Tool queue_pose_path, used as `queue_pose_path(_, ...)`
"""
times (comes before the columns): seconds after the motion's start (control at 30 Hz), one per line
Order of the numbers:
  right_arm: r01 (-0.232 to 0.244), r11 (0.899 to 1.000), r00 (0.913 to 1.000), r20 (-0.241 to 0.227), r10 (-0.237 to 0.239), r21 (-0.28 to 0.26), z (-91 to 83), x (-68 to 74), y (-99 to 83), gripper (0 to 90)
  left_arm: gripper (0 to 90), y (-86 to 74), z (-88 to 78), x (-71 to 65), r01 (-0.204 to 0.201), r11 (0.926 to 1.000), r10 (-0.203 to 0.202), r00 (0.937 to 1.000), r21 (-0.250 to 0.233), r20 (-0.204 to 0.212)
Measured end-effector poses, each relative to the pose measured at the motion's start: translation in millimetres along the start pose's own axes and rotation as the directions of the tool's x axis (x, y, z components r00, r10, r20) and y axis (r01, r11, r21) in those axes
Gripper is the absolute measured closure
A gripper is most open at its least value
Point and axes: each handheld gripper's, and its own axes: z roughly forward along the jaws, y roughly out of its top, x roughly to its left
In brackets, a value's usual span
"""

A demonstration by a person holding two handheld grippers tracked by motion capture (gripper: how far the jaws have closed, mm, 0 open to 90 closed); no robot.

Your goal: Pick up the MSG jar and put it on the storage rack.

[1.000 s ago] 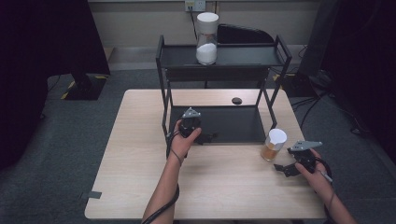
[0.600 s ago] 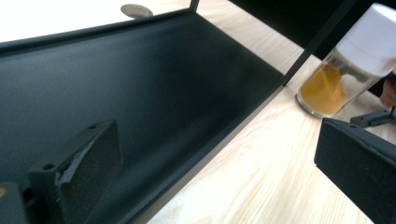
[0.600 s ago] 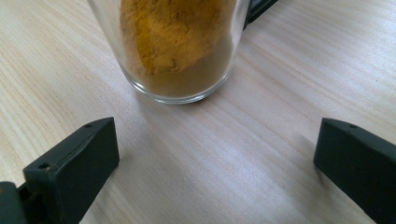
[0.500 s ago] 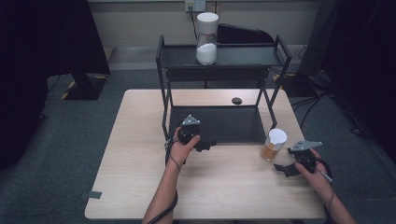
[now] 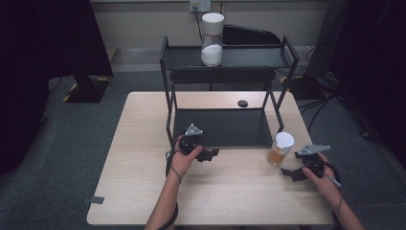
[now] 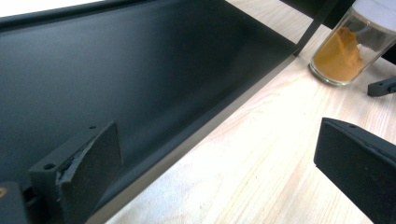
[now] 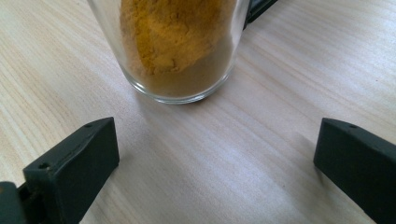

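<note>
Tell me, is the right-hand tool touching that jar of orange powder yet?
Apart. In the right gripper view, the right tool stands open, and bare wood lies between both black jaws and the jar of orange powder standing ahead of them.

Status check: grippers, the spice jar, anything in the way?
Right gripper open, short of spice jar. Left gripper open, by rack. Jar upright on table. Path clear.

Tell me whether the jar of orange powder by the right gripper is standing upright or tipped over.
Upright: the jar stands base-down on the table, white lid on top, beside the open right gripper.
</note>
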Motion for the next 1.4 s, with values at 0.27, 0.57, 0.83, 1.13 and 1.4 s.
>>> queue_pose_path(0.27,0.0,1.0,1.0,0.0,0.0,0.0,0.0,0.1,-0.1,0.0,0.7,-14.7,-7.1,-0.6,0.014,0.9999,-0.014,0.9999,0.0,0.0)
queue_pose_path(0.57,0.0,1.0,1.0,0.001,0.0,0.0,0.0,0.1,-0.1,0.0,0.8,-30.3,-17.7,-4.8,0.022,0.9997,-0.022,0.9988,0.008,-0.043)
queue_pose_path(0.83,0.0,1.0,1.0,0.001,0.0,0.0,0.0,0.3,-0.1,0.0,1.1,-41.4,-31.0,-13.8,0.031,0.9989,-0.028,0.9945,0.033,-0.101)
queue_pose_path(1.13,-0.001,1.0,1.0,0.001,0.001,0.0,0.0,0.3,0.0,0.0,1.3,-53.4,-39.3,-25.0,0.028,0.998,-0.018,0.9869,0.058,-0.16)
queue_pose_path(1.4,-0.001,1.0,1.0,0.001,0.001,0.0,0.0,0.4,0.0,0.0,1.6,-57.8,-41.4,-47.1,-0.012,0.9922,0.043,0.9671,0.124,-0.251)
